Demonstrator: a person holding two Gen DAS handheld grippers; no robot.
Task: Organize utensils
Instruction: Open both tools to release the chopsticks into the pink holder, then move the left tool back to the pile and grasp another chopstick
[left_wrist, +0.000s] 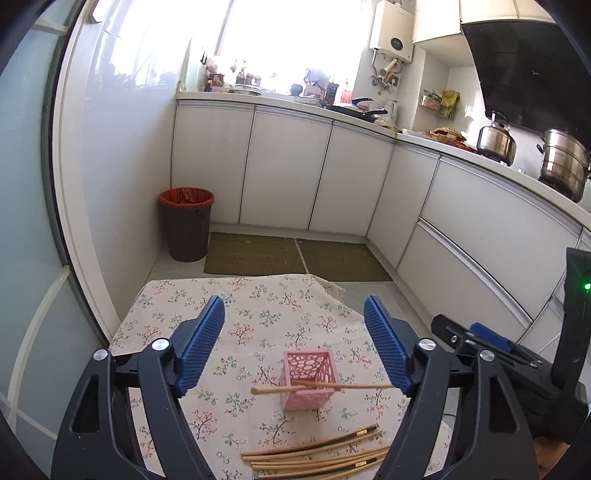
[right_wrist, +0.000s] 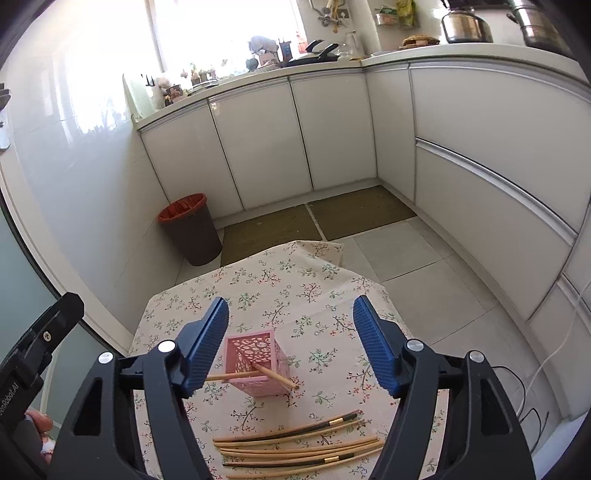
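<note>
I'm holding both grippers, left gripper (left_wrist: 294, 345) and right gripper (right_wrist: 290, 341), released and empty above the table (left_wrist: 170, 295), since two chopsticks (right_wrist: 275, 376) sit in the pink holder (right_wrist: 255, 369) and the remaining chopsticks (right_wrist: 299, 448) lie loose in front.

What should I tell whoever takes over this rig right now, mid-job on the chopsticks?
Left gripper: open, empty, hovering above the table.
Right gripper: open, empty, hovering above the table too.
Pink holder: upright on the floral tablecloth, between both sets of fingers.
Done: two chopsticks are in the holder, leaning out over its rim in different directions.
Left: the loose pile of chopsticks lies flat on the cloth, on the near side of the holder. Pick them up and drop them in; some have dark ends with a gold band.
</note>
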